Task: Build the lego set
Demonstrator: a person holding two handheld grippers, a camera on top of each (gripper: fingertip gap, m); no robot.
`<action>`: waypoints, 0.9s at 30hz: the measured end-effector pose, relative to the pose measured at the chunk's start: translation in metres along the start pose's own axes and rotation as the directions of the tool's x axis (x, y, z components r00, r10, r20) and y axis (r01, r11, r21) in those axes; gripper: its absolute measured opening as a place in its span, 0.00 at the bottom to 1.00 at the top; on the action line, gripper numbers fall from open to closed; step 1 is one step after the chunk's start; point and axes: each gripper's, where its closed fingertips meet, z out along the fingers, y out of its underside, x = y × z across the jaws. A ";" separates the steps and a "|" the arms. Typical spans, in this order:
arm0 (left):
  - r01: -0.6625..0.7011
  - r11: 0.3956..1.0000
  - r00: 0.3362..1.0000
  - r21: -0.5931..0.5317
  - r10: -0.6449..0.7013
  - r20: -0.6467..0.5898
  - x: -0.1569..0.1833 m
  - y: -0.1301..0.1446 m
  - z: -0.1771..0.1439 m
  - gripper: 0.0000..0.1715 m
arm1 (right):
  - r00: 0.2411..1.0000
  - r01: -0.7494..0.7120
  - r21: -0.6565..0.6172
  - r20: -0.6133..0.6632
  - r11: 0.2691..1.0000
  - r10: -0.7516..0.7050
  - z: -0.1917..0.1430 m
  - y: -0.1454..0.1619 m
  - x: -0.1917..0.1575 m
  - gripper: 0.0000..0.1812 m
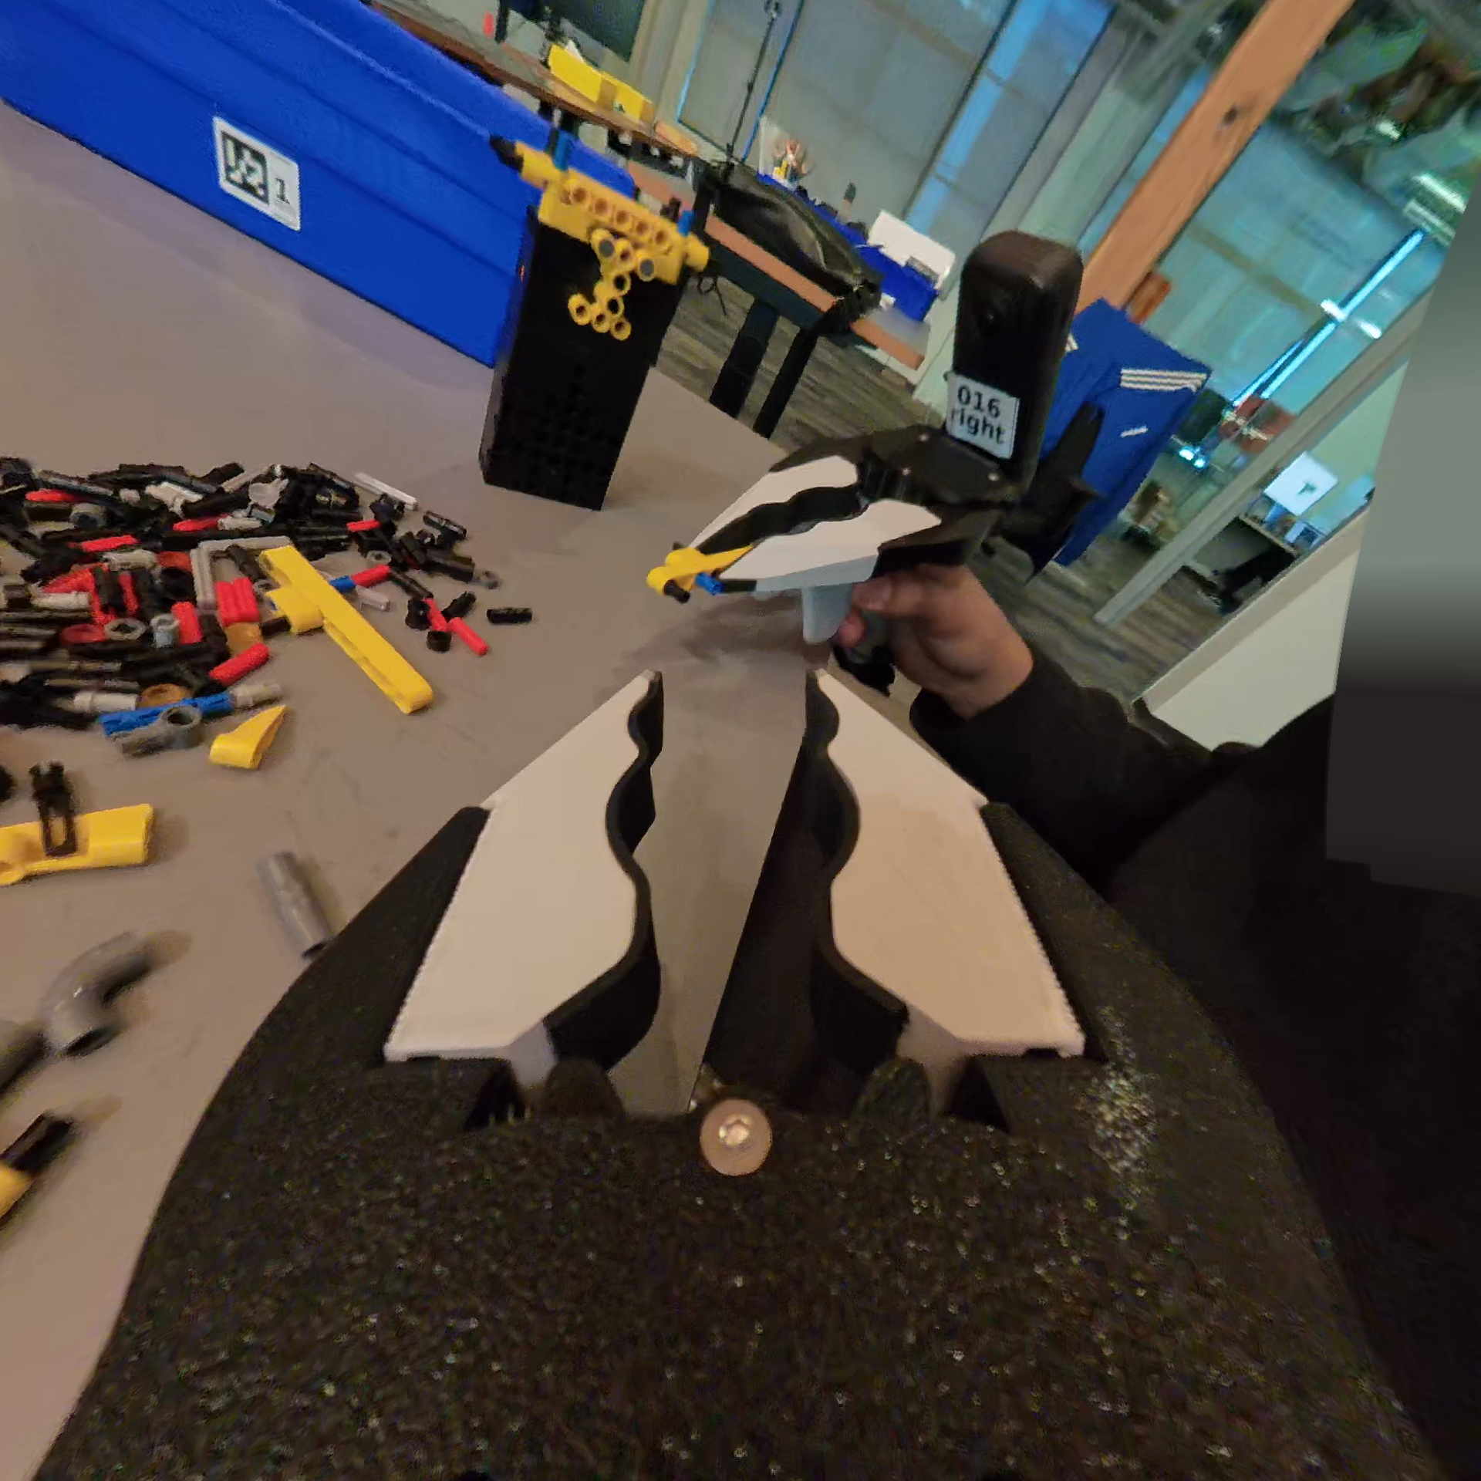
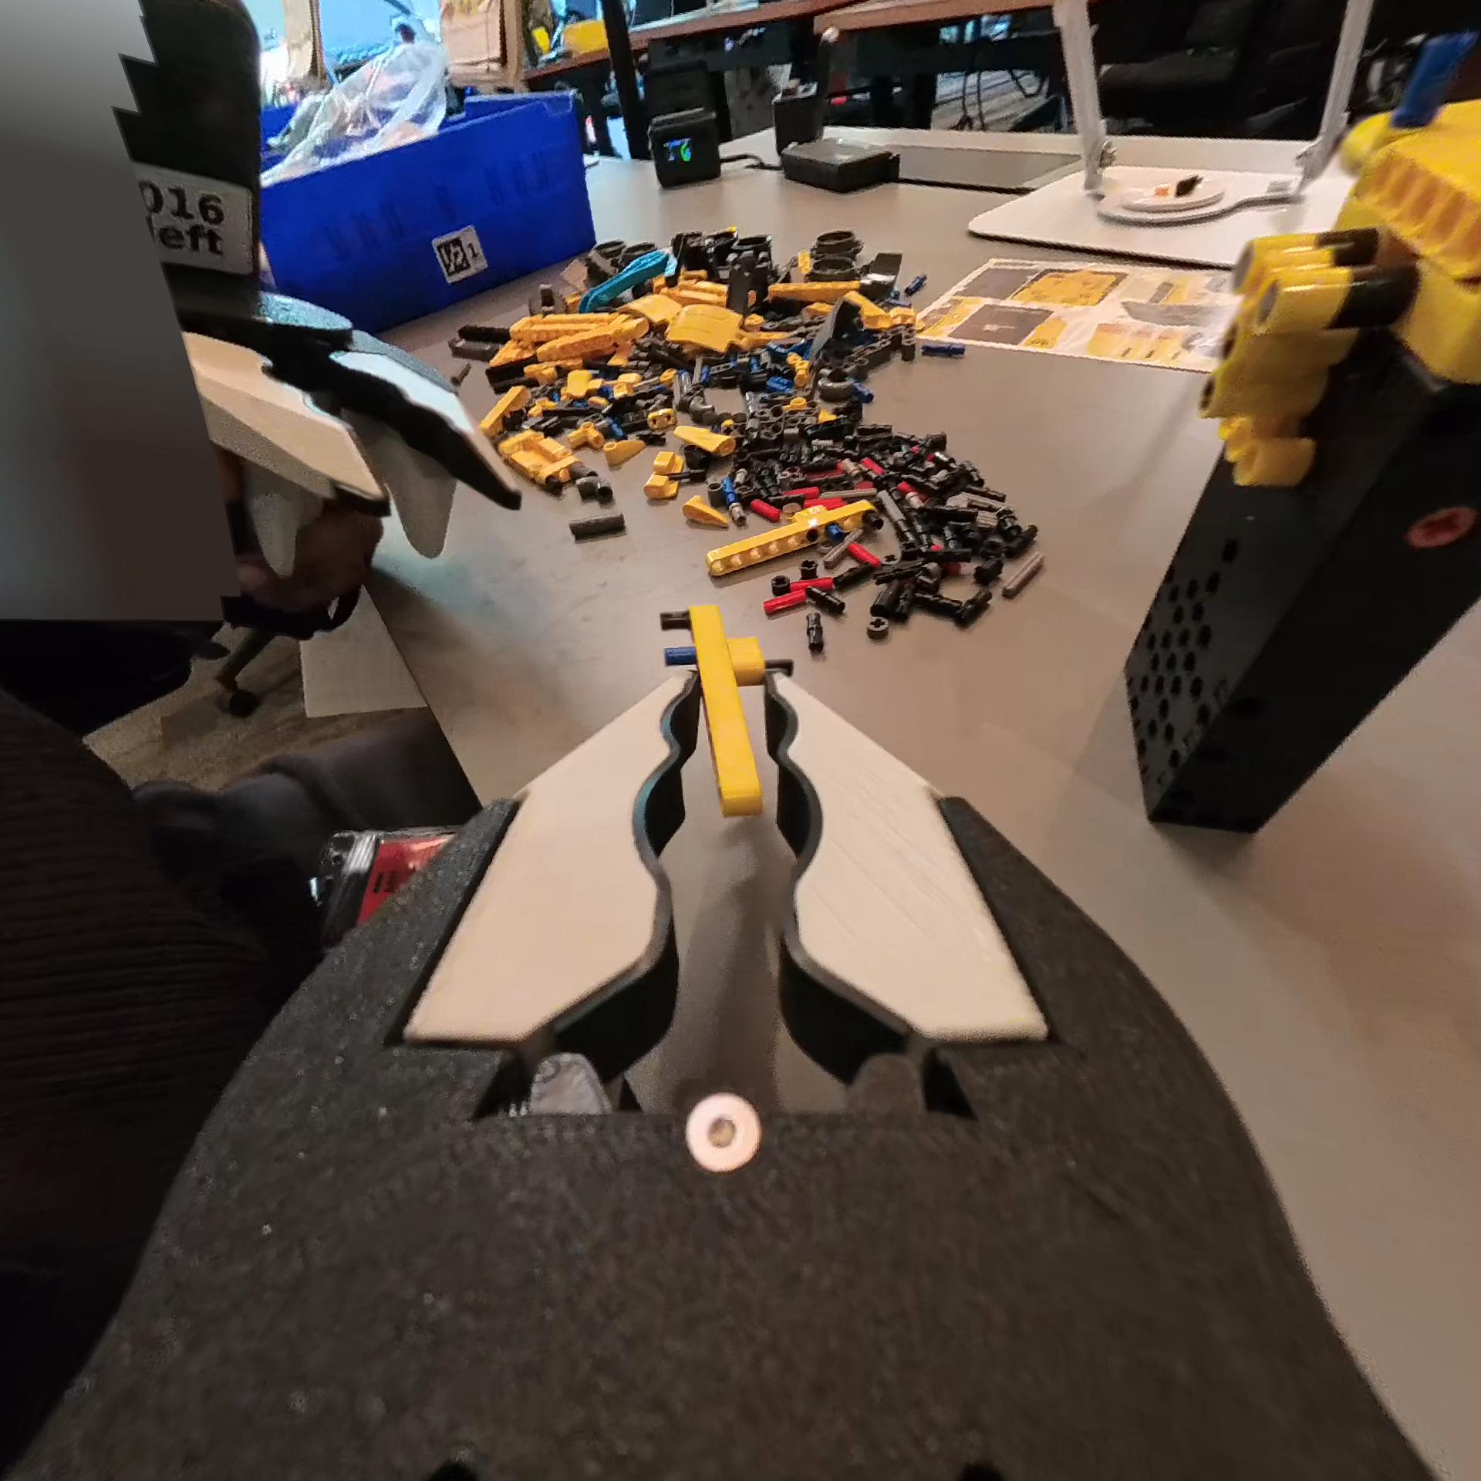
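Right gripper (image 2: 725, 681) pinches your yellow beam (image 2: 728, 721); left gripper (image 1: 733, 681) hangs wide, empty, loose bricks (image 2: 769, 425) unsorted mid-table.

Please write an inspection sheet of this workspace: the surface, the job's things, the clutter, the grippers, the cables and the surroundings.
Surface: grey table, bare near its front edge.
Job's things: yellow beam with pins clamped in the right hand-held gripper; black perforated stand carrying a yellow assembly.
Clutter: pile of loose building pieces, yellow, black, red and blue; long yellow beam at its edge; printed sheet behind the pile.
Grippers: left hand-held gripper open, empty, above the table; right one shut on the beam.
Cables: a cable behind the small black devices at the far edge.
Surroundings: blue bin, white stand base, further desks, glass walls.
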 end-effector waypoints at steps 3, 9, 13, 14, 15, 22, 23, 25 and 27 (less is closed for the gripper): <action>-0.065 0.996 0.998 -0.064 0.067 0.020 0.004 0.002 0.013 0.21 | 0.999 -0.040 0.023 0.014 0.999 0.040 -0.004 -0.004 -0.002 0.09; -0.295 0.938 0.941 -0.183 0.319 0.116 0.005 0.008 0.037 0.21 | 0.969 -0.159 -0.036 0.184 0.987 0.163 -0.003 -0.006 -0.032 0.09; -0.350 0.914 0.918 -0.207 0.379 0.119 0.009 0.011 0.048 0.20 | 0.961 -0.198 -0.083 0.179 0.977 0.210 -0.004 -0.002 -0.034 0.09; -0.356 0.912 0.915 -0.205 0.385 0.119 0.009 0.011 0.049 0.20 | 0.954 -0.210 -0.086 0.198 0.974 0.224 -0.005 -0.003 -0.037 0.09; -0.364 0.909 0.912 -0.203 0.392 0.118 0.010 0.010 0.050 0.19 | 0.948 -0.220 -0.087 0.216 0.972 0.234 -0.006 -0.004 -0.040 0.09; -0.411 0.903 0.896 -0.125 0.426 0.127 0.021 -0.001 0.044 0.08 | 0.908 -0.276 -0.030 0.320 0.961 0.271 -0.014 -0.017 -0.051 0.08; -0.388 0.916 0.909 -0.104 0.399 0.120 0.023 -0.003 0.043 0.08 | 0.900 -0.285 -0.013 0.340 0.958 0.272 -0.015 -0.020 -0.053 0.09; -0.317 0.947 0.943 -0.048 0.320 0.090 0.027 -0.009 0.041 0.08 | 0.876 -0.314 0.035 0.395 0.949 0.276 -0.020 -0.030 -0.057 0.11; -0.222 0.975 0.974 0.011 0.221 0.043 0.032 -0.015 0.038 0.08 | 0.845 -0.357 0.088 0.455 0.930 0.281 -0.025 -0.042 -0.062 0.13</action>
